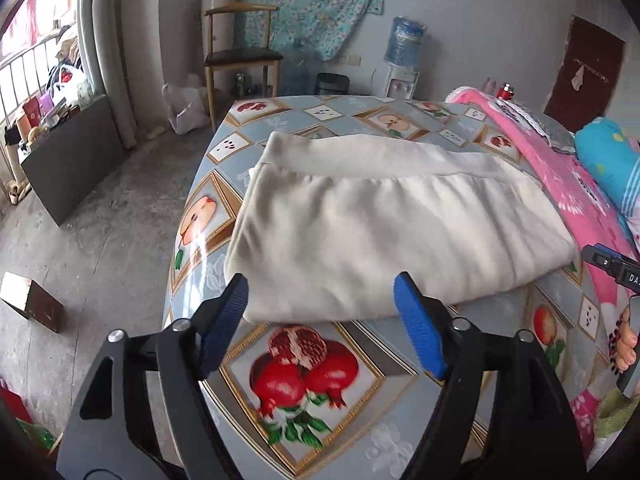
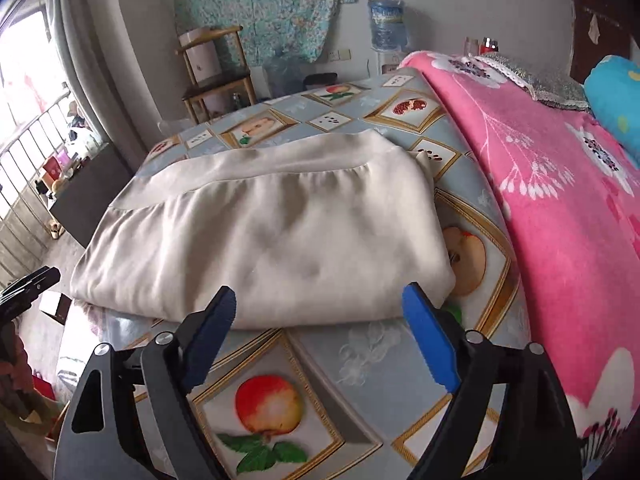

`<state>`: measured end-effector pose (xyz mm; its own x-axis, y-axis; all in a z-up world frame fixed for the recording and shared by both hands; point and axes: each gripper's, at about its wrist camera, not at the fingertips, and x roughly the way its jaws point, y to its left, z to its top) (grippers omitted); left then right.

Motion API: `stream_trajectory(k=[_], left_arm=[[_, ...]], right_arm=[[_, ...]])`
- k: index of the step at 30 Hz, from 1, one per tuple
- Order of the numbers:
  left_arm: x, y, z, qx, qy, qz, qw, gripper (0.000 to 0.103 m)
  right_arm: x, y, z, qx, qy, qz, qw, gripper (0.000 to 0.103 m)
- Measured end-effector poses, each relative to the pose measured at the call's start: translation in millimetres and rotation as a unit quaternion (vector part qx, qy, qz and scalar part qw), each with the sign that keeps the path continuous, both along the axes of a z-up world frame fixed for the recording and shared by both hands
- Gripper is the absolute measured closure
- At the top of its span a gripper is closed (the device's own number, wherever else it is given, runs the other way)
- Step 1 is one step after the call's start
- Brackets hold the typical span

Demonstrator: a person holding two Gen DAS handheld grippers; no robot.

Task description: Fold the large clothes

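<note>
A cream garment lies folded into a thick rectangle on the fruit-patterned tablecloth, its ribbed hem band along the far side. My left gripper stands open just in front of the garment's near edge, with nothing between its blue pads. In the right wrist view the same garment lies flat, and my right gripper is open at its near edge, also holding nothing. The other gripper's black tip shows at the right edge of the left wrist view and the left edge of the right wrist view.
A pink flowered blanket covers the right side of the surface, with a blue pillow beyond it. A wooden chair, a water dispenser and a dark cabinet stand on the floor to the left and behind.
</note>
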<state>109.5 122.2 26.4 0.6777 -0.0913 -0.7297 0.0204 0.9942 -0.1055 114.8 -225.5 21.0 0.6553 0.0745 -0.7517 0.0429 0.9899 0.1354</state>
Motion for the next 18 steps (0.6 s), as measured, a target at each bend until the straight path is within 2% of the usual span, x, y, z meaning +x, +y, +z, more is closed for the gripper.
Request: stream_trajectory(k=[1, 5, 9, 12, 15, 18], left_arm=[[-11, -10, 3, 0.008, 0.000, -0.009, 0.9999, 0.019], [-49, -52, 12, 0.043, -0.011, -0.025, 0.9987, 0.014], [-70, -82, 15, 0.023, -0.023, -0.039, 0.9987, 0.013], [-77, -97, 16, 0.042, -0.030, -0.019, 0.9985, 0.013], [-83, -104, 21, 0.045, -0.042, -0.010, 0.9981, 0.012], [-86, -114, 27, 0.087, -0.050, 0.009, 0.9949, 0.009]], right_arm=[[-14, 7, 0, -0.001, -0.004, 0.000, 1.000, 0.015], [-51, 26, 2, -0.015, -0.008, -0.007, 1.000, 0.011], [-75, 39, 16, -0.048, -0.036, -0.009, 0.998, 0.006], [-88, 41, 30, -0.059, -0.062, -0.012, 0.996, 0.006], [-94, 41, 37, -0.066, -0.070, -0.022, 0.995, 0.006], [-98, 41, 37, -0.092, -0.072, -0.042, 0.992, 0.006]])
